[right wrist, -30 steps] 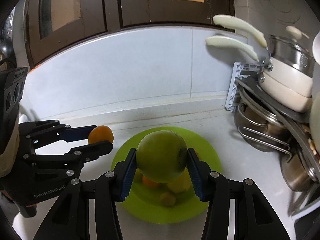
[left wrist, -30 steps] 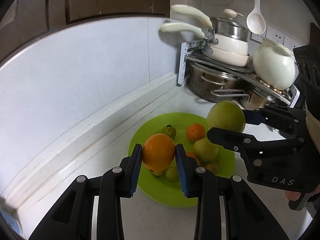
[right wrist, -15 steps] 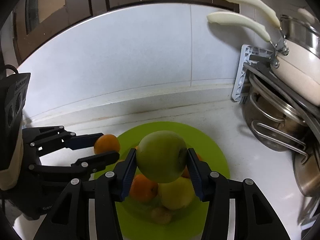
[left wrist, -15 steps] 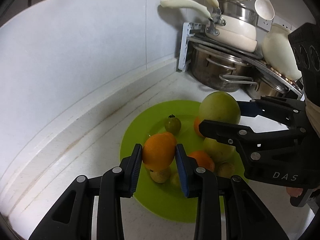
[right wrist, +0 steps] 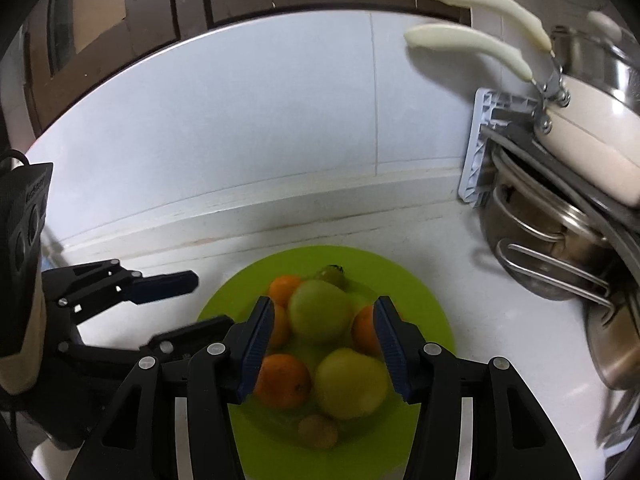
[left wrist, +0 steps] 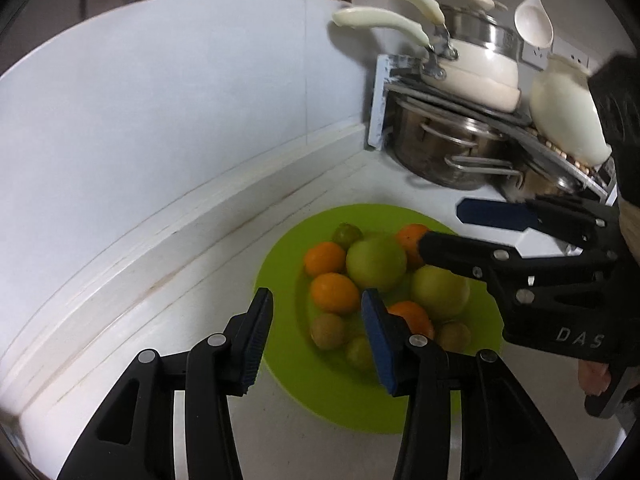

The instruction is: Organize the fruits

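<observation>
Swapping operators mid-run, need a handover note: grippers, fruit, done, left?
Left gripper: open, empty, over the near-left edge of the green plate.
Right gripper: open, empty, above the fruit pile.
Fruit: two large green fruits, several oranges, a small green tomato and small brownish fruits, all on the plate.
Done: every fruit in view sits on the plate.
Left: no loose fruit shows on the counter; check outside the views, then pull both grippers back.
</observation>
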